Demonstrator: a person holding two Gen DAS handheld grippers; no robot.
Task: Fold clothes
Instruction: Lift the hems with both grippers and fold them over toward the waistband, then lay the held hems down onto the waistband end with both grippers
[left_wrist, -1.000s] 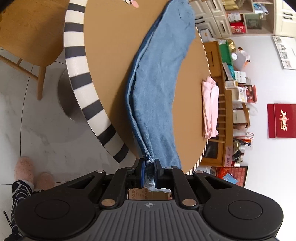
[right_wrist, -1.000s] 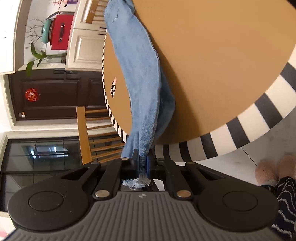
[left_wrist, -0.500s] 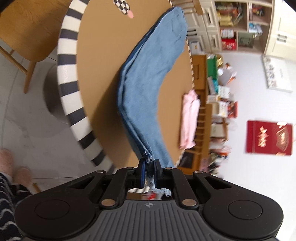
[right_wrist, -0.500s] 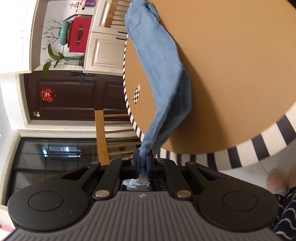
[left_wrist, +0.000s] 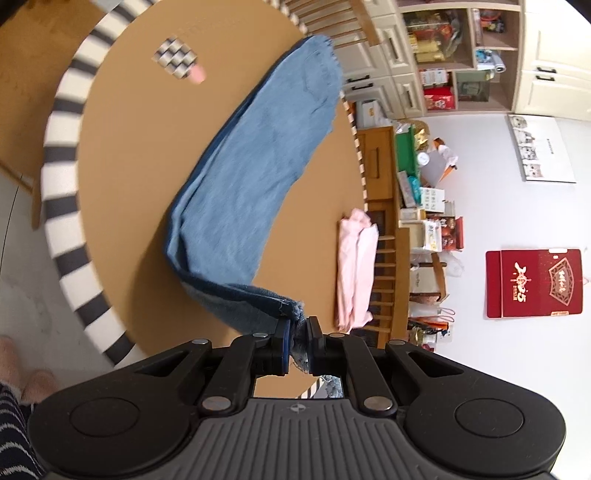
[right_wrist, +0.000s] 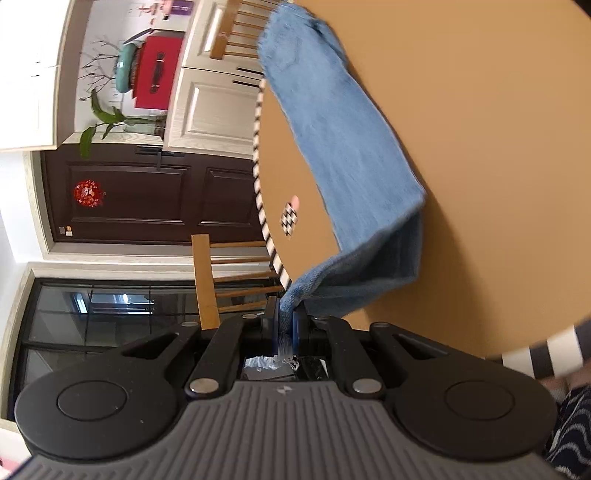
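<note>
Both cameras sit just behind their own claw, looking forward and slightly downward across the round surface (left_wrist: 122, 155) from close above its near rim. Left view faces the shelves beyond it; right view faces the dark door. Both share the jeans (left_wrist: 258, 162) (right_wrist: 343, 140) and checkered tag (left_wrist: 177, 61) (right_wrist: 290, 218).
</note>
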